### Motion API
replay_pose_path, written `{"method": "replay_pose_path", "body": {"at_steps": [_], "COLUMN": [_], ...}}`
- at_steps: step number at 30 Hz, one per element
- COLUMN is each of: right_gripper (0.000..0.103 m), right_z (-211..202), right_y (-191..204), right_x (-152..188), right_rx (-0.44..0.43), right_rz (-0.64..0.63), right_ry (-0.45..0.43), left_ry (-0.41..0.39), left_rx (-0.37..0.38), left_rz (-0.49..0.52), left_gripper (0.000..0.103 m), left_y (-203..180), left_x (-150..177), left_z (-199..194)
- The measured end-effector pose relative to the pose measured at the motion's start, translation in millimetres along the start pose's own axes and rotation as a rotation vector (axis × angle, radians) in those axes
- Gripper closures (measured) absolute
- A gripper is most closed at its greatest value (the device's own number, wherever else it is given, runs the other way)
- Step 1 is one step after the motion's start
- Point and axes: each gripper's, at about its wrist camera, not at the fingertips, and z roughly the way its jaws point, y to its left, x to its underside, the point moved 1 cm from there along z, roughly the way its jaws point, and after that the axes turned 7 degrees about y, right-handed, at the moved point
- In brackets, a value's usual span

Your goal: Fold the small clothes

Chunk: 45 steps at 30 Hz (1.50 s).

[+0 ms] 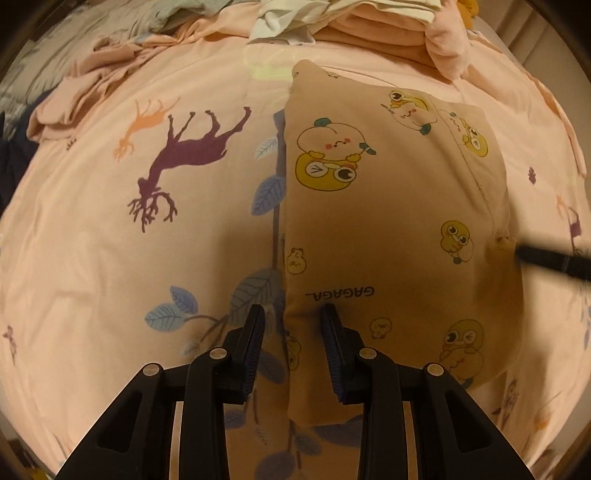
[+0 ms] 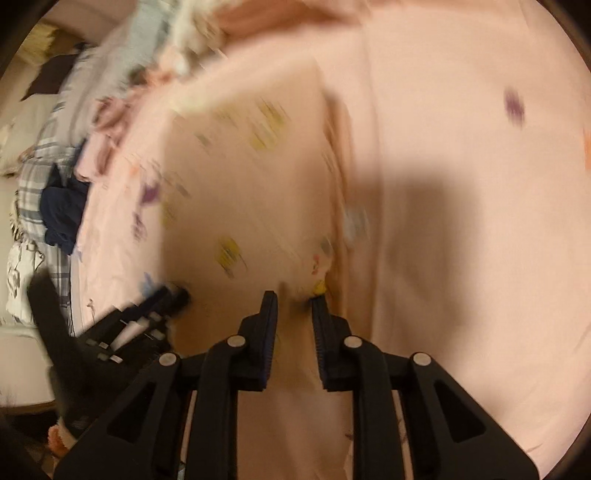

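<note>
- The small garment (image 1: 388, 229), a beige piece of child's clothing printed with cartoon ducks and the word "GAGAGA", lay flat on the bed sheet (image 1: 110, 258), a pink one with deer and leaf prints. It already looked doubled along its left side, where the edge ran straight like a fold line.
- You held your left gripper (image 1: 291, 314) low over the near left corner of the garment, with its fingers (image 1: 255, 332) apart. One finger stood over the sheet and the other over the cloth, so the folded edge ran between them. Nothing was gripped yet; I judged that you placed it so in order to close on that edge.
- Your right gripper (image 2: 293, 299) was at the right side of the garment, near a small pucker in the seam. In the left wrist view only the tip of it showed, as a dark bar touching that edge. In its own view the fingers (image 2: 269, 314) were apart with the cloth below and between them, but the picture was blurred, so I could not tell if they pressed the cloth.
- The two grippers stood at opposite sides, probably so that the cloth would stay flat and even for the next fold.
- Other clothes (image 1: 369, 22) lay piled at the far side of the bed, well apart from the work, and a loose pink garment (image 1: 74, 99) lay at the far left.
</note>
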Motion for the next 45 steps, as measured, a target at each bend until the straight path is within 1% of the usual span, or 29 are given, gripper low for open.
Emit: {"method": "replay_pose_path", "body": {"at_steps": [2, 4, 6, 7, 8, 9, 11, 12, 14, 15, 16, 18, 19, 21, 23, 26, 27, 29, 31, 34, 36, 38, 40, 41, 42, 43, 44, 45], "right_gripper": [0.083, 0.082, 0.082, 0.083, 0.087, 0.087, 0.090, 0.090, 0.089, 0.086, 0.083, 0.083, 0.083, 0.084, 0.089, 0.089, 0.089, 0.089, 0.088, 0.086, 0.086, 0.086, 0.086, 0.086, 0.086, 0.085, 0.084, 0.081], "right_z": [-12.4, -12.5, -1.6, 7.8, 20.1, 29.7, 41.8, 40.2, 31.8, 26.3, 21.0, 10.2, 6.2, 9.0, 19.9, 36.1, 40.1, 37.5, 38.0, 40.6, 39.1, 39.5, 40.0, 39.5, 38.2, 34.4, 31.4, 27.2], "right_y": [12.7, 17.3, 18.1, 15.7, 11.1, 7.9, -1.8, -6.4, -10.0, -9.6, -7.6, -1.3, 1.5, 5.9, 1.0, -19.3, -24.3, -25.7, -23.6, -14.8, -14.6, -14.1, -18.3, -20.7, -23.4, -27.1, -29.3, -31.0], "right_x": [-19.0, -38.5, -56.7, -63.6, -68.5, -70.0, -69.5, -67.2, -62.9, -59.7, -56.8, -42.0, -33.3, -12.3, 7.4, 32.1, 39.0, 52.3, 54.5, 55.3, 59.4, 58.8, 61.4, 63.0, 63.8, 66.1, 69.1, 74.5], "right_rx": [0.030, 0.059, 0.065, 0.083, 0.108, 0.115, 0.090, 0.062, 0.030, 0.013, -0.009, -0.062, -0.071, -0.037, 0.020, 0.028, 0.026, 0.009, 0.020, 0.058, 0.070, 0.068, 0.044, 0.027, 0.002, -0.031, -0.061, -0.106], "right_rz": [-0.041, -0.049, -0.038, -0.024, -0.004, 0.015, 0.060, 0.089, 0.124, 0.128, 0.125, 0.107, 0.090, 0.060, 0.053, 0.113, 0.123, 0.098, 0.113, 0.114, 0.110, 0.100, 0.110, 0.123, 0.154, 0.209, 0.248, 0.283], "right_ry": [-0.055, -0.068, -0.058, -0.046, -0.030, -0.016, -0.025, -0.046, -0.055, -0.054, -0.051, -0.044, -0.047, -0.034, 0.006, 0.043, 0.027, -0.055, -0.077, -0.100, -0.123, -0.145, -0.172, -0.180, -0.171, -0.143, -0.121, -0.097], "left_ry": [0.004, 0.003, -0.002, -0.004, -0.008, -0.012, -0.017, -0.017, -0.013, -0.008, -0.003, 0.006, 0.007, 0.002, -0.010, -0.039, -0.054, -0.082, -0.104, -0.100, -0.101, -0.113, -0.128, -0.120, -0.097, -0.064, -0.031, -0.016], "left_rx": [0.017, 0.027, 0.031, 0.033, 0.036, 0.034, 0.031, 0.031, 0.033, 0.035, 0.036, 0.029, 0.026, 0.023, 0.032, 0.045, 0.039, 0.024, 0.019, 0.047, 0.043, 0.024, 0.006, 0.010, 0.027, 0.072, 0.152, 0.197], "left_rz": [-0.013, -0.015, -0.013, -0.013, -0.014, -0.019, -0.023, -0.022, -0.025, -0.031, -0.038, -0.046, -0.044, -0.043, -0.049, -0.054, -0.047, -0.026, -0.009, -0.048, -0.044, -0.024, -0.008, -0.014, -0.029, -0.046, -0.052, -0.049], "left_gripper": [0.072, 0.072, 0.072, 0.071, 0.071, 0.068, 0.066, 0.065, 0.064, 0.063, 0.062, 0.059, 0.059, 0.059, 0.058, 0.057, 0.056, 0.055, 0.055, 0.055, 0.054, 0.054, 0.054, 0.054, 0.054, 0.054, 0.054, 0.054], "left_y": [2.6, 4.0, 4.4, 5.0, 5.5, 6.4, 9.1, 9.6, 10.7, 11.8, 13.2, 14.7, 14.7, 15.1, 16.5, 18.7, 17.8, 15.4, 14.7, 21.0, 20.6, 16.9, 14.5, 15.5, 17.8, 22.0, 26.6, 28.3], "left_x": [-1.5, -0.8, 0.1, 0.4, 1.0, 1.9, 3.3, 4.1, 4.9, 5.0, 4.5, 4.0, 3.8, 4.3, 5.7, 11.3, 13.8, 18.0, 21.8, 22.2, 22.5, 25.3, 28.1, 29.2, 30.4, 32.6, 36.6, 40.2], "left_z": [2.4, 2.2, 2.7, 3.8, 4.0, 4.4, 5.0, 5.4, 6.3, 7.0, 8.0, 8.0, 8.3, 8.5, 8.9, 11.6, 12.0, 11.8, 11.4, 10.9, 12.4, 11.7, 9.7, 8.7, 6.3, 2.3, -0.9, -1.4]}}
